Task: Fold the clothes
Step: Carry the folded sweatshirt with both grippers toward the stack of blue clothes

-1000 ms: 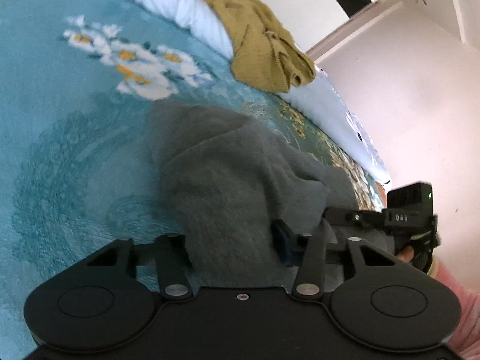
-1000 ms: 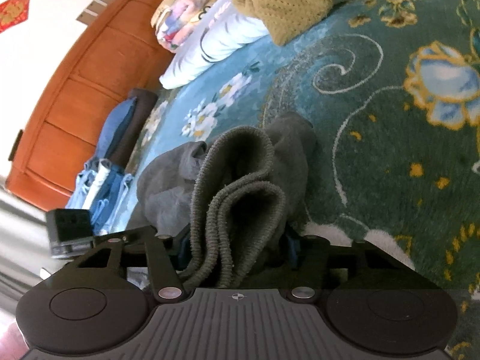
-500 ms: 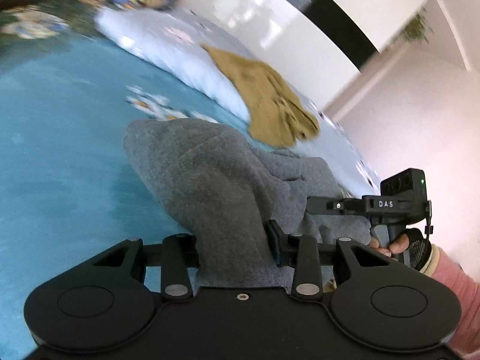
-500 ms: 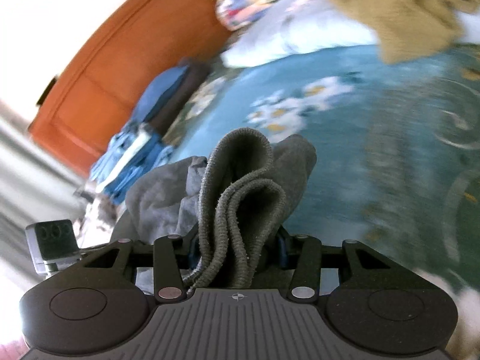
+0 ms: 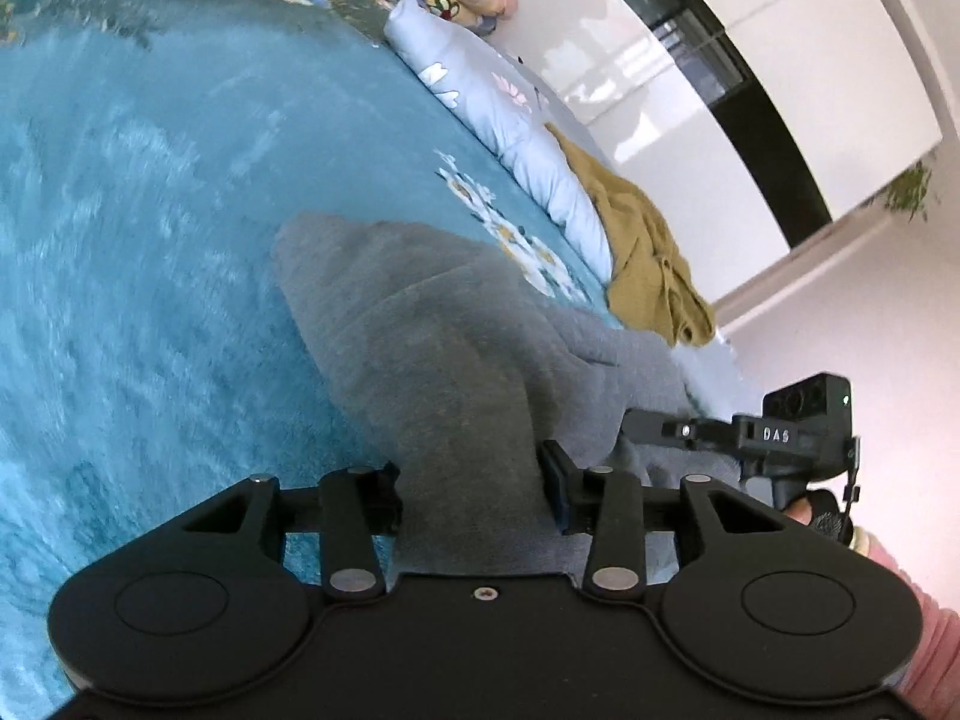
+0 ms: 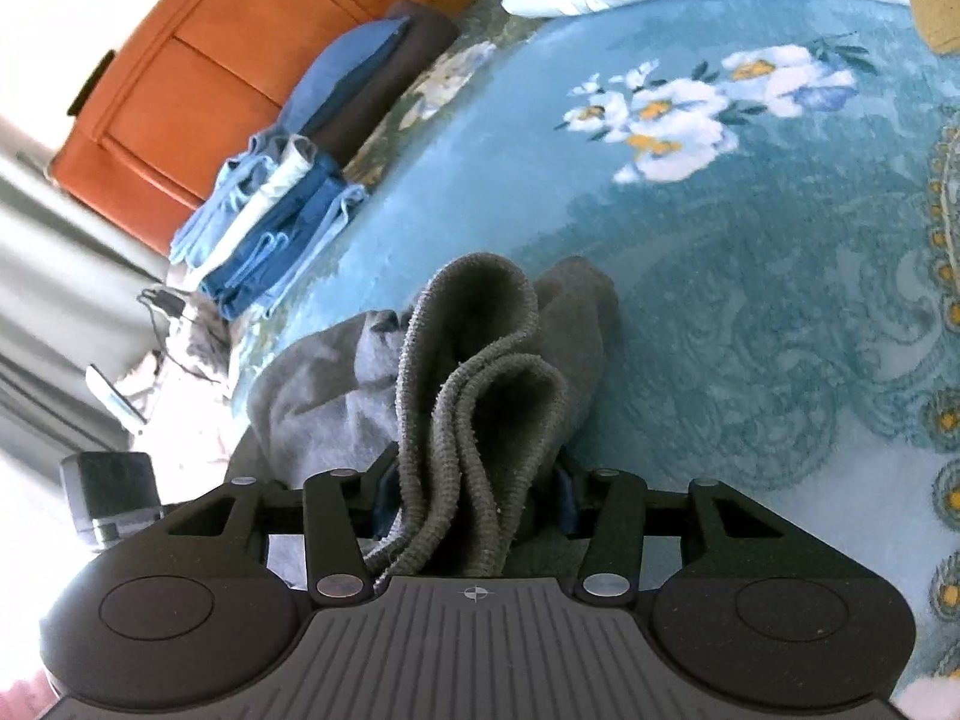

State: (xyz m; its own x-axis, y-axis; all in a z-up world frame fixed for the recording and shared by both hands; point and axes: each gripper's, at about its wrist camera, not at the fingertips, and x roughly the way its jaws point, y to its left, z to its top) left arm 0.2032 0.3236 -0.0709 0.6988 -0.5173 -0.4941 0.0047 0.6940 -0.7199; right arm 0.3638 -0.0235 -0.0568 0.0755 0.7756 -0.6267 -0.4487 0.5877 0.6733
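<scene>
A grey knit garment (image 5: 420, 330) lies bunched on the teal floral bedspread (image 5: 150, 240), its near end lifted. My left gripper (image 5: 471, 480) pinches a thick fold of it; its jaws are opening slightly with cloth still pressed between the pads. In the right wrist view, the garment's ribbed hem (image 6: 480, 360) stands doubled up between the pads of my right gripper (image 6: 474, 498), whose jaws are also opening a little. The right gripper (image 5: 798, 438) shows at the left view's right edge, held by a hand. The left gripper (image 6: 114, 492) sits at the right view's lower left.
A mustard garment (image 5: 648, 264) lies on a pale blue quilt (image 5: 516, 138) at the bed's far side. A stack of folded blue clothes (image 6: 276, 222) sits by the orange wooden headboard (image 6: 240, 48). The bed's edge falls away to the left in the right wrist view.
Both grippers have swung sideways across the bed with the grey garment still in them. The folded blue stack has come closer in the right wrist view. The mustard garment has slid rightward in the left wrist view.
</scene>
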